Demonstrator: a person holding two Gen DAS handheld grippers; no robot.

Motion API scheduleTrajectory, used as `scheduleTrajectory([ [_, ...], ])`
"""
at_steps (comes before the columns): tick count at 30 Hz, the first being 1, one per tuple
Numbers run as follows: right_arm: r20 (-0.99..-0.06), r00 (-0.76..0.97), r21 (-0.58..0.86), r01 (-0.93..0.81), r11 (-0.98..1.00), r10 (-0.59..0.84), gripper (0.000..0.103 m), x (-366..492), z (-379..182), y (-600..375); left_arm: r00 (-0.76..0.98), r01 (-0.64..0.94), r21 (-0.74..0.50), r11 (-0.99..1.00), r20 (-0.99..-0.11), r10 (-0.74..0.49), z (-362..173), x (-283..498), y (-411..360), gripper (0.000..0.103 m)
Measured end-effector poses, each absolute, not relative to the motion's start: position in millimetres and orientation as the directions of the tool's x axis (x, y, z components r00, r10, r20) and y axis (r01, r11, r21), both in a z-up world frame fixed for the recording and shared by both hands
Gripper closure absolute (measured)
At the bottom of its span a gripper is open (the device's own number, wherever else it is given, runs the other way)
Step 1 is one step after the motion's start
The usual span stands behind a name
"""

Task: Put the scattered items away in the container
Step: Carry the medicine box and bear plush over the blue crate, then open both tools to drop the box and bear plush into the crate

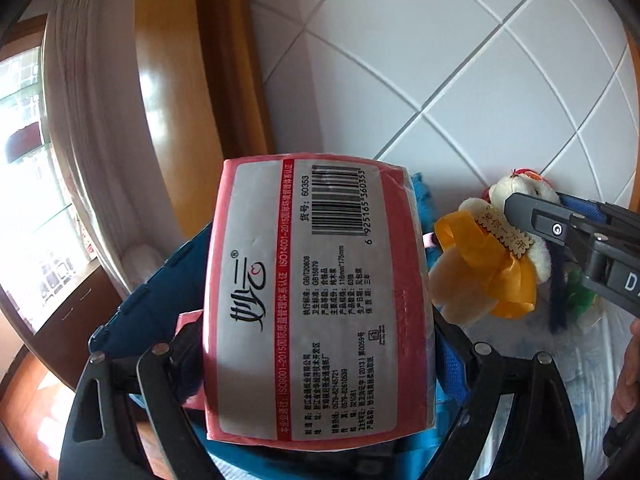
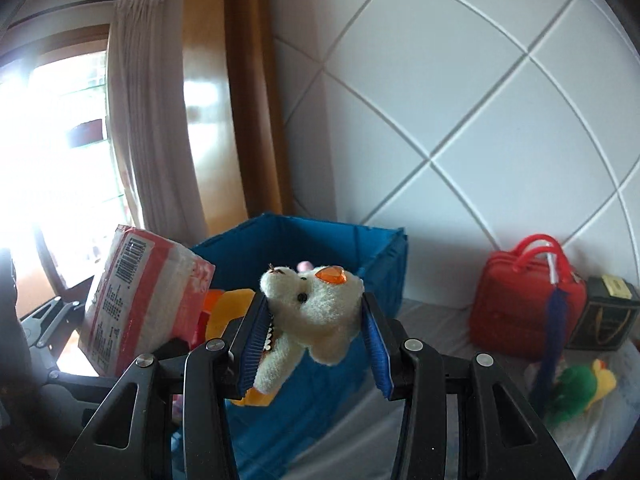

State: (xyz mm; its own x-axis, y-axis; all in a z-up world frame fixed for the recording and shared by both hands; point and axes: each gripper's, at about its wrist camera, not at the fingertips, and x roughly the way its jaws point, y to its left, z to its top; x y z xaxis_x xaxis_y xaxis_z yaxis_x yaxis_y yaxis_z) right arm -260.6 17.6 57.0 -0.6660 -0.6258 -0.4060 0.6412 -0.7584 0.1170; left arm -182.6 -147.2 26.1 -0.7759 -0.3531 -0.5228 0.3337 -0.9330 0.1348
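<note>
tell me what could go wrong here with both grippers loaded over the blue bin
1. The right gripper pinches the small white plush bear by its head only; its body and yellow ribbon dangle, so it could slip out short of the blue fabric bin.
2. The left gripper holds the red tissue pack close beside the bear; the two may collide.
3. The soft bin wall could fold if struck.
</note>
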Motion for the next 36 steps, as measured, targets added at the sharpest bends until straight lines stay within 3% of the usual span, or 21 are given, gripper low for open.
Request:
scheduleTrajectory([
  [5,-0.510,-0.622,0.089,0.650,-0.755,-0.595,0.059,-263,35,-79,-0.696,0.335,0.079,-0.939,-0.651,-0.303,-8,-197,-225,0.012],
  [9,-0.608,-0.594,0.052,0.633,-0.773,-0.527,0.059,-273,10,-129,-0.650,0.292,0.047,-0.955,-0.723,-0.234,-36,-213,-243,0.012],
  [12,-0.671,-0.577,0.002,0.627,-0.779,-0.465,0.059,-277,-6,-147,-0.638,0.269,0.059,-0.961,-0.737,-0.224,-48,-220,-242,0.012],
  [20,-0.701,-0.591,-0.063,0.610,-0.790,-0.400,0.057,-279,-11,-142,-0.659,0.248,0.051,-0.967,-0.723,-0.207,-47,-213,-237,0.010],
  [25,-0.691,-0.613,-0.090,0.599,-0.796,-0.383,0.043,-274,-8,-143,-0.672,0.243,0.042,-0.969,-0.713,-0.199,-47,-203,-238,0.006],
  [29,-0.689,-0.611,-0.076,0.597,-0.799,-0.391,0.022,-267,-8,-138,-0.688,0.240,0.039,-0.970,-0.698,-0.198,-40,-190,-237,0.004],
  [36,-0.647,-0.650,-0.077,0.576,-0.814,-0.399,0.017,-241,8,-114,-0.739,0.226,0.040,-0.973,-0.645,-0.198,-21,-161,-226,0.000],
])
